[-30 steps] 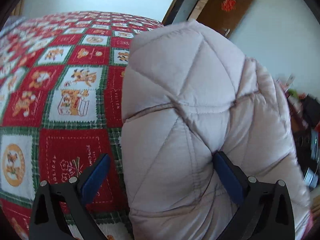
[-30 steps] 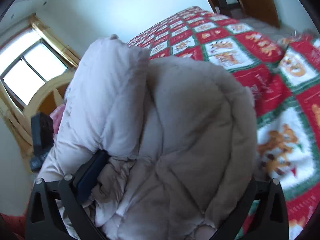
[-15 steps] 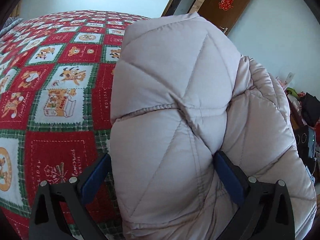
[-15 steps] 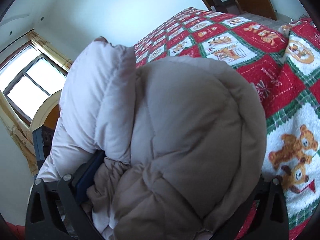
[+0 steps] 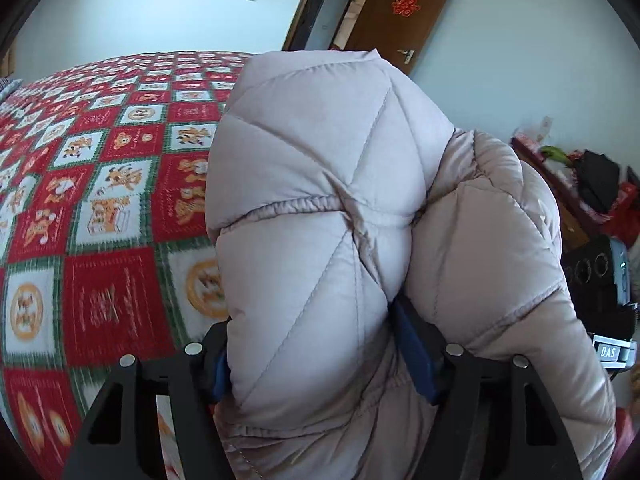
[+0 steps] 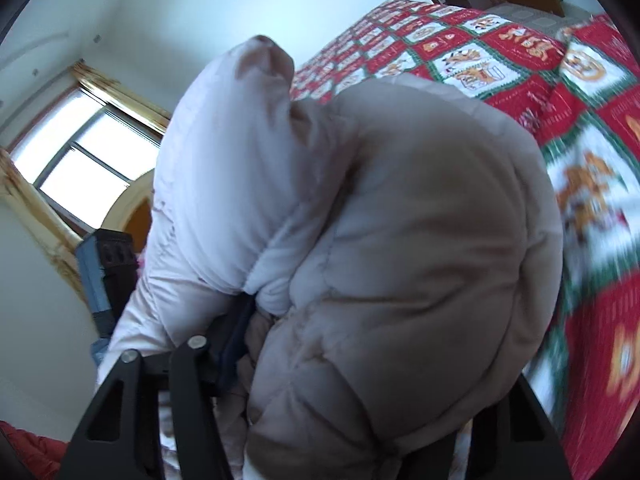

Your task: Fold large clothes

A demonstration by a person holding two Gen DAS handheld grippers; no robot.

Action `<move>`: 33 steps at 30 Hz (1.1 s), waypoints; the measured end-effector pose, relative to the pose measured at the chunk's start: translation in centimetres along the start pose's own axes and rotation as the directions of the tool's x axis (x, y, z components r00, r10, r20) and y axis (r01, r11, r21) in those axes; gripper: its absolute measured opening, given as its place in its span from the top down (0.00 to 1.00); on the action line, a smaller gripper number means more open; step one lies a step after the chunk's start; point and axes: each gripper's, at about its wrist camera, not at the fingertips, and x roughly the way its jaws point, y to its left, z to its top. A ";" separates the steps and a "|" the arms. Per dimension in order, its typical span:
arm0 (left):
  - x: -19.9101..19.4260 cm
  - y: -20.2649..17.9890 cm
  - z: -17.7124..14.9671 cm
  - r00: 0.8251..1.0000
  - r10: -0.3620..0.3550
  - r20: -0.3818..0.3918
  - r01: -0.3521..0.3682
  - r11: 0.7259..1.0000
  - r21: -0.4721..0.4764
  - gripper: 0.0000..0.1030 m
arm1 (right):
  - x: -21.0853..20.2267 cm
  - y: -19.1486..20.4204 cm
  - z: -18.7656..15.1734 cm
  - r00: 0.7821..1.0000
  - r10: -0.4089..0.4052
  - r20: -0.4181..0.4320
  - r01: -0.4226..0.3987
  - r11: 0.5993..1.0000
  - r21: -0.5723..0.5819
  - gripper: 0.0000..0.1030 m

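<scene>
Left gripper (image 5: 320, 364) and right gripper (image 6: 360, 364) both squeeze the puffy pale-pink quilted coat (image 5: 320, 208), bed (image 5: 100, 200) at 9 o'clock.

One puffy jacket (image 5: 320, 208), one quilt (image 5: 100, 208), two claws (image 5: 320, 364) (image 6: 360, 364).

A red-and-green patchwork bedspread (image 5: 100, 208) lay at nine o'clock, a brown door (image 5: 400, 12) stood open at one o'clock, and a bright window (image 6: 84, 160) showed at nine o'clock.

Puffy quilted coat (image 5: 320, 208) — smooth, faintly sheeny cloth — over a matt patchwork bedspread (image 5: 100, 208).
</scene>
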 end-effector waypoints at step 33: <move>-0.8 0.1 -2.9 0.929 -0.370 0.016 0.370 0.925 -0.091 0.06 | -3.7 1.2 -5.9 0.991 0.104 0.084 -0.105 0.994 0.002 0.35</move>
